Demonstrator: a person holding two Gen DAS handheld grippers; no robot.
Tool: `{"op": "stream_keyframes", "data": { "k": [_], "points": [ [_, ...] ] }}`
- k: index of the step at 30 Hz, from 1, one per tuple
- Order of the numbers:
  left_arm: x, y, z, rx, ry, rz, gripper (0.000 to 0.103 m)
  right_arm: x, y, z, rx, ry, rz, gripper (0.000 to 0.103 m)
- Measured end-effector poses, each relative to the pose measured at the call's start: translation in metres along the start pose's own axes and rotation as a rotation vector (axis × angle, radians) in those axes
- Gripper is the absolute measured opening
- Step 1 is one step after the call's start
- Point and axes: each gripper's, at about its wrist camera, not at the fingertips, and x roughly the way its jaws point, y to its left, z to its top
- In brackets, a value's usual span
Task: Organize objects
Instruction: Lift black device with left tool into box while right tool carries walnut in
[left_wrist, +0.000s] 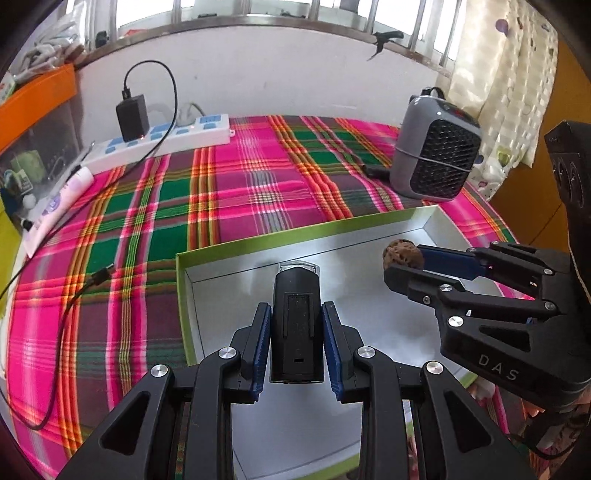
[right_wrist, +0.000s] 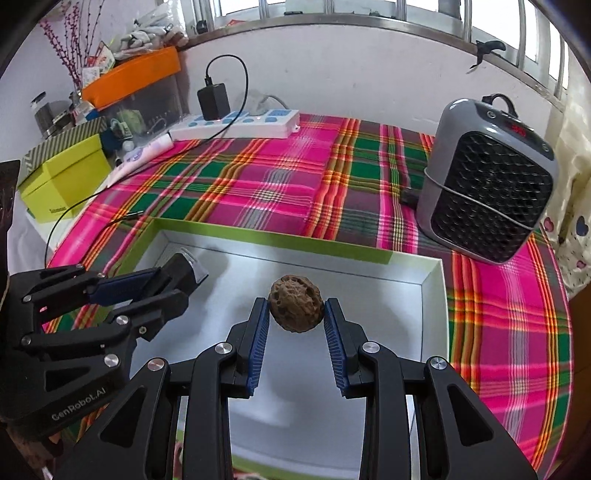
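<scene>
I had both grippers over the tray (left_wrist: 236, 246), the shallow box with the green rim and silvery floor that sat on the plaid cloth (left_wrist: 258, 173). My left gripper (left_wrist: 296, 339) was closed on the black flashlight-like device (left_wrist: 296, 325), its blue pads (left_wrist: 260, 354) pressed against the two long flanks; the body ran straight ahead between the fingers, its long axis in line with them, the clear lens end pointing away toward the tray's far wall. My right gripper (right_wrist: 296, 325) was narrowed onto the walnut (right_wrist: 295, 308), which sat right at the fingertips with a blue pad on either side, so only the tips had it. From the left wrist view the walnut (left_wrist: 402, 254) lay ahead and to the right of the device, nearer the tray's far right corner, and the two held things were apart, not touching. Whether either one rested on the tray floor or hung just above it I could not tell from these views. I judged that both were due to be set down inside the tray, the device on the left half and the walnut on the right, and that the round nut could roll once the pads let go. A grey fan heater (right_wrist: 491, 192) and a white power strip (right_wrist: 240, 123) stood beyond the tray, well clear.
</scene>
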Motion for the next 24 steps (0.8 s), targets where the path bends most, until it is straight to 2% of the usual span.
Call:
{"op": "stream_keyframes", "data": {
  "k": [24],
  "points": [
    [0.017, 0.002, 0.002, 0.002, 0.031, 0.018, 0.025, 0.021, -0.005, 0.003, 0.015, 0.040, -0.025, 0.032]
  ]
}}
